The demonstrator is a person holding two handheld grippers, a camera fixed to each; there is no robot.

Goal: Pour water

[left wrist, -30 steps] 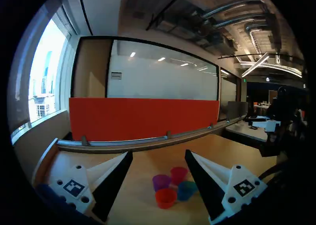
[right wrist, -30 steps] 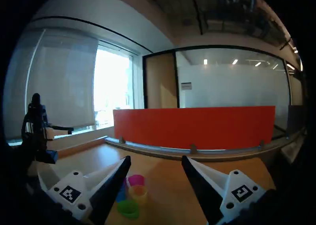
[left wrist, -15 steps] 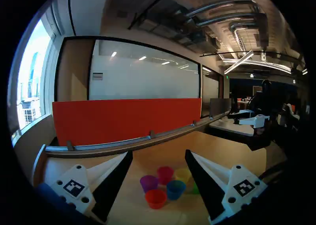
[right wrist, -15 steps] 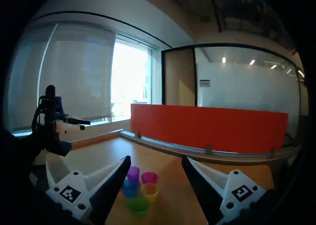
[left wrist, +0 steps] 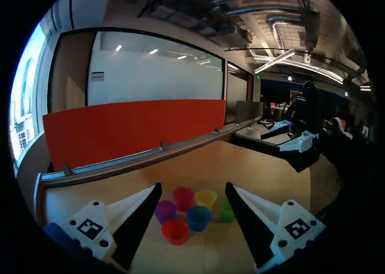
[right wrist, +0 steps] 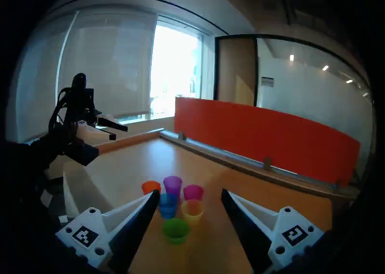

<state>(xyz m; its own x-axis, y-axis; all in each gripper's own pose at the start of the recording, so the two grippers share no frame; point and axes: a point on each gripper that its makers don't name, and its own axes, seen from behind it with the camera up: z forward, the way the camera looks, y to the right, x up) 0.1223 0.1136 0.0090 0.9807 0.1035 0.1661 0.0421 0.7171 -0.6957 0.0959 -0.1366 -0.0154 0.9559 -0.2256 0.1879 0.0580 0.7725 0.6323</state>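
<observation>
Coloured cups point(left wrist: 198, 216) ahead of left gripper point(left wrist: 192, 184) and right gripper point(right wrist: 189, 191), fingers apart.

Pretty clearly an open-plan office: long wooden desk point(left wrist: 231, 165) with an orange divider panel point(left wrist: 130, 127), frosted glass meeting-room wall point(left wrist: 154, 71), exposed ceiling ducts point(left wrist: 269, 14), big window point(right wrist: 175, 71)

- The green cup point(left wrist: 225, 211) sat partly behind the left gripper's point(left wrist: 192, 184) right-hand finger.
- The orange cup's point(right wrist: 150, 186) lower part was covered by the tip of the right gripper's point(right wrist: 190, 192) left-hand finger.
- Just ahead of that gripper, the purple cup's point(right wrist: 173, 182) foot was hidden behind the blue cup point(right wrist: 168, 204).
- Whether any cup held water could not be told.
</observation>
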